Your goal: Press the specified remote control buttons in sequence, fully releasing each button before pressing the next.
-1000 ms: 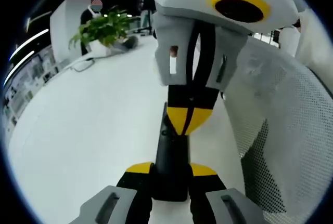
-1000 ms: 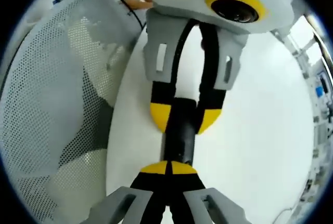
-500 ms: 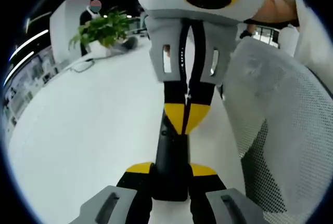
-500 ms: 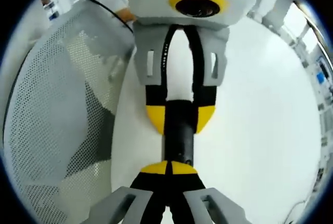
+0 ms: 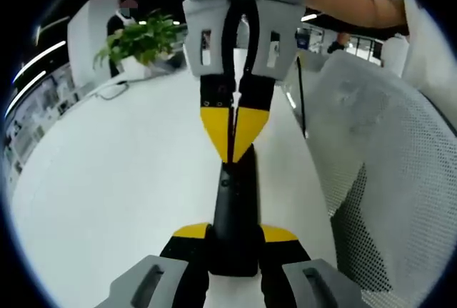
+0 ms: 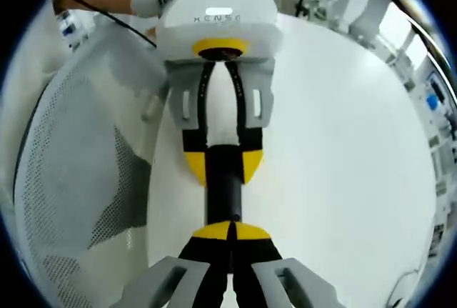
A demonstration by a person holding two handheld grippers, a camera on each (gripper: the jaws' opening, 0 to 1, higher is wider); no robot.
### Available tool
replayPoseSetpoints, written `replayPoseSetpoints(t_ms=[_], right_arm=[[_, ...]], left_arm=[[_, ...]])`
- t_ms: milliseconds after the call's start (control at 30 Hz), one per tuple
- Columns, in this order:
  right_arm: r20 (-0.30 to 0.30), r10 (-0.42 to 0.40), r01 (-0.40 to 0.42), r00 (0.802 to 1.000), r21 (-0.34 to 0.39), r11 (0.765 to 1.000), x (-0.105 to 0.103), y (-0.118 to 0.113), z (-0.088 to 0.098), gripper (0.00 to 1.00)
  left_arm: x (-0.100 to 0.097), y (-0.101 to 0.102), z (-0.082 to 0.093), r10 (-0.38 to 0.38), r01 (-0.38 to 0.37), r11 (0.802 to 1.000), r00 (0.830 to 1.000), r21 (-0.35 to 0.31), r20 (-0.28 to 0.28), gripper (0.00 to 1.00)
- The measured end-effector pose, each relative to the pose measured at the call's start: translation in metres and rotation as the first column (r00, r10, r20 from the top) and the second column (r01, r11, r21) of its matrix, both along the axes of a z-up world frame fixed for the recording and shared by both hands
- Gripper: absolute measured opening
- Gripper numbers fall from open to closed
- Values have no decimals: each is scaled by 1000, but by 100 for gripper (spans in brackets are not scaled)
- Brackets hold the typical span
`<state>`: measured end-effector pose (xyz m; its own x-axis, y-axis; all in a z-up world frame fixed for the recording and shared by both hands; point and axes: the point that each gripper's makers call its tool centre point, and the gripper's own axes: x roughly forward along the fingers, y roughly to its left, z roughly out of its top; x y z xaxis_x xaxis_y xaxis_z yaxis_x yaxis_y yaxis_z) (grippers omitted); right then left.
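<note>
one white surface runs under both views, broad and glossy, with a thin dark cable lying on its far part in the left gripper view. beyond it the room is an open office: one leafy green plant stands at the far edge, a white pillar rises behind it, and light strips glow along the left wall. one white mesh chair back stands just beside the surface edge, at the right in the left gripper view and at the left in the right gripper view. one black remote, slim and long, lies between the two tongs. the left tongs are clenched on its near end, yellow tips touching both sides. the right tongs come in from above with tips pressed together, resting on the remote's top. in the right gripper view the remote is gripped at its far end by the left tongs, while the right tongs, tips shut, touch its near end. a bare forearm shows at top right.
</note>
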<state>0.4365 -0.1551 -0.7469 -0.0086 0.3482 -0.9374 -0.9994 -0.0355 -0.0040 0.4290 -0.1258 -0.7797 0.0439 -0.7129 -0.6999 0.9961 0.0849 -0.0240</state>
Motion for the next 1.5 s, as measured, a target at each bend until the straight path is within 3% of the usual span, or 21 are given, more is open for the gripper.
replayPoseSetpoints(t_ms=[567,1133,1500], right_arm=[[-14,40,-40,999,-8,999,-4,12,-9,0],[-19,105,-106,994,-71,992,-10,16,-31,0],[-32,99,-102,995,-104,989,-8,17,-32,0]], left_arm=[[1,0,0,2,-2,1000,1000,-9,-1,25],[1,0,-1,2,-2,1000,1000,-13,-2,25],[1,0,0,5,-5,1000,1000,-13,-3,25]])
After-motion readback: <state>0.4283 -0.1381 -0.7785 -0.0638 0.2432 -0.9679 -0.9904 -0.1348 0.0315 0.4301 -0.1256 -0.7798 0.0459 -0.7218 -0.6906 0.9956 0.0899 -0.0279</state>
